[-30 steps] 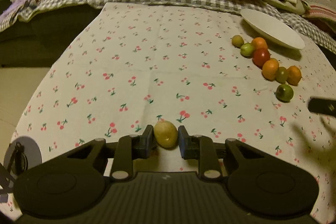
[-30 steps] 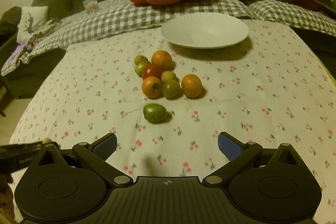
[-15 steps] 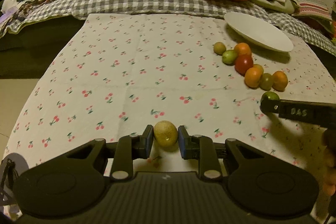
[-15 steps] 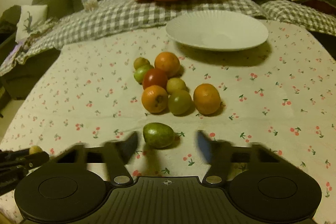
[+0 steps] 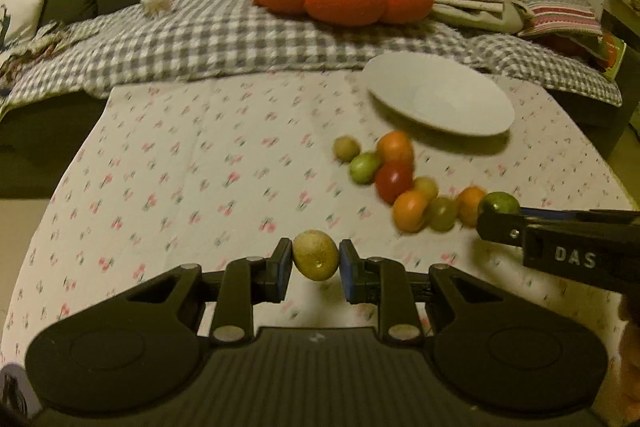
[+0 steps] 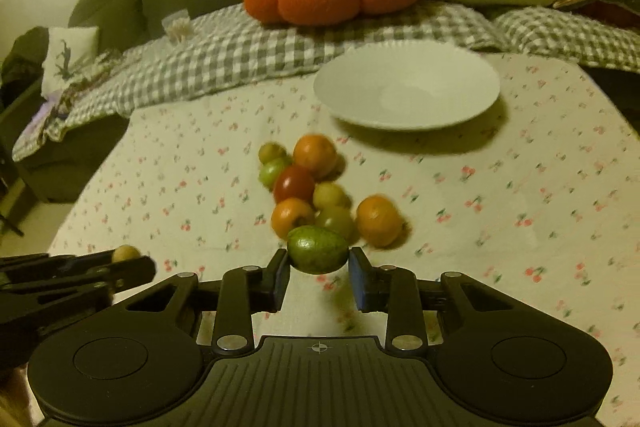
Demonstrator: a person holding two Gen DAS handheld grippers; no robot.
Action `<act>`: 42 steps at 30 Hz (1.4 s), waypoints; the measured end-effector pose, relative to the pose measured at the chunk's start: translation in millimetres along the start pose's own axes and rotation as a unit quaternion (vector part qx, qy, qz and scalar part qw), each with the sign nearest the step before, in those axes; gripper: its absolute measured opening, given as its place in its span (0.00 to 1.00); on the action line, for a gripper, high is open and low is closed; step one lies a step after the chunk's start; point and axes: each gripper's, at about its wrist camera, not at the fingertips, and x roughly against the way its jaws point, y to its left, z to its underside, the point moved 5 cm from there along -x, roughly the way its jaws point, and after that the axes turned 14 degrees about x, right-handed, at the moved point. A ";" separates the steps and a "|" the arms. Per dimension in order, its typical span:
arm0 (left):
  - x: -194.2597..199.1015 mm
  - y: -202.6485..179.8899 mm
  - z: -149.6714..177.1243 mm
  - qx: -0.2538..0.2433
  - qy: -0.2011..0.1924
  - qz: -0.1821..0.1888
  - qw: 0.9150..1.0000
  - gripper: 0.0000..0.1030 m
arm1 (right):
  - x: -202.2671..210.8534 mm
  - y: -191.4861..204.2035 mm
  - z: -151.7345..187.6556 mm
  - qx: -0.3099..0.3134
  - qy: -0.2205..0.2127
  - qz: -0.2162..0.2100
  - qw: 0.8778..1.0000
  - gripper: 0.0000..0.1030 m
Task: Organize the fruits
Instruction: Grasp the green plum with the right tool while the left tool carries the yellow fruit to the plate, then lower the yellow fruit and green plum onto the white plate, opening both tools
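Between the blue pads of the left gripper (image 5: 315, 265) sits a yellowish fruit (image 5: 315, 255), pinched at its sides and lifted off the cherry-print tablecloth (image 5: 180, 163), while the right gripper (image 6: 318, 271) pinches a green fruit (image 6: 317, 249) just in front of the pile of 7 loose fruits (image 6: 316, 187). Beyond the pile waits the empty white plate (image 6: 408, 87); both fruits are round and smooth, so I judge either could squirt from its pads if jolted, or roll off the shallow rim if released carelessly
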 end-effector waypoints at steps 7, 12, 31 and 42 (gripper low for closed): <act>-9.2 -38.6 -23.8 -0.021 -0.010 0.012 1.000 0.22 | 17.9 -28.7 -26.1 -0.002 -0.002 0.013 1.000 0.29; -27.0 -55.1 -40.0 -0.036 -0.020 0.007 0.999 0.22 | 17.6 -54.0 -50.5 0.005 -0.001 0.021 1.000 0.29; -112.3 -112.6 -83.1 -0.074 -0.043 0.081 0.993 0.22 | -56.2 -115.5 -85.7 -0.010 0.022 0.024 0.999 0.29; -143.3 -122.0 -77.8 -0.078 -0.025 0.106 0.991 0.25 | -78.6 -120.8 -84.7 0.027 0.028 0.035 0.999 0.30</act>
